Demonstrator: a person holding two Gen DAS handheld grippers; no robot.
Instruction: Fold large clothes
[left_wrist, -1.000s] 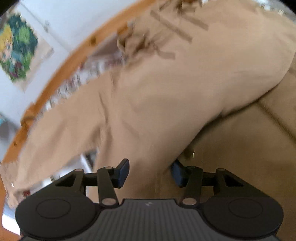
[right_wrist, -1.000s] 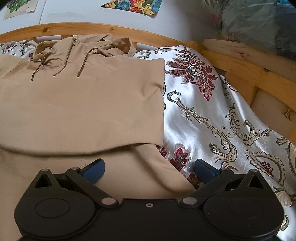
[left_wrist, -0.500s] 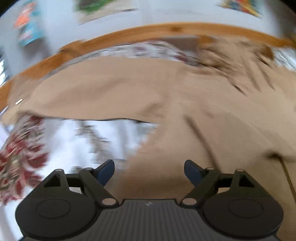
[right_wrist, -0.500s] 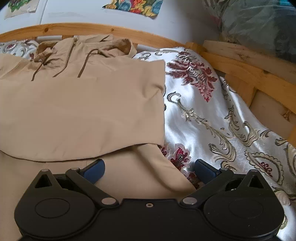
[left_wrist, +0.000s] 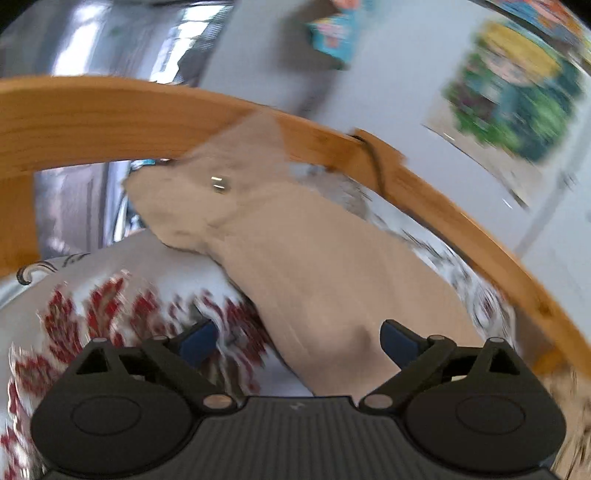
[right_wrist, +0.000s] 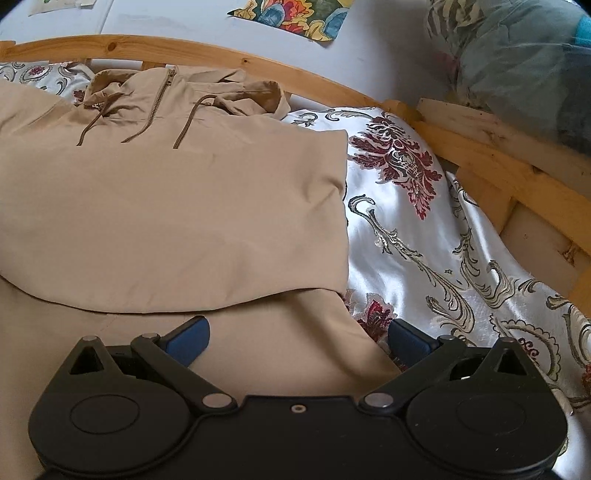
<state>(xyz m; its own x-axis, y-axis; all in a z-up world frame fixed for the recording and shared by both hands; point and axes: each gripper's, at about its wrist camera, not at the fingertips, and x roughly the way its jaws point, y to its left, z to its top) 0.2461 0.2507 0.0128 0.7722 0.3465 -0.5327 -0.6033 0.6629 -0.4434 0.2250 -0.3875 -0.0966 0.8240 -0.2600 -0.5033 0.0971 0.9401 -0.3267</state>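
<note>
A beige hooded jacket (right_wrist: 177, 206) lies flat on the bed, with its zip and drawstrings at the far end and one side folded over the body. My right gripper (right_wrist: 299, 339) hangs open above the jacket's near right edge, nothing between its pads. In the blurred left wrist view, a beige sleeve (left_wrist: 314, 251) stretches away to a cuff with a metal snap (left_wrist: 220, 183) by the bed's corner. My left gripper (left_wrist: 299, 343) is over the sleeve's near part. Its jaws are opening wide, and the pads stand clear of the cloth.
A white satin bedspread (right_wrist: 424, 229) with dark red and gold ornaments covers the bed. A wooden bed frame (right_wrist: 498, 162) curves round it, its corner rail (left_wrist: 110, 114) close to the cuff. Posters hang on the wall (left_wrist: 509, 107). A grey-green bundle (right_wrist: 517, 55) sits beyond the frame.
The left gripper has swung left from the jacket's body to the outstretched sleeve, rolled level, and spread its jaws wider. The right gripper has stayed put.
</note>
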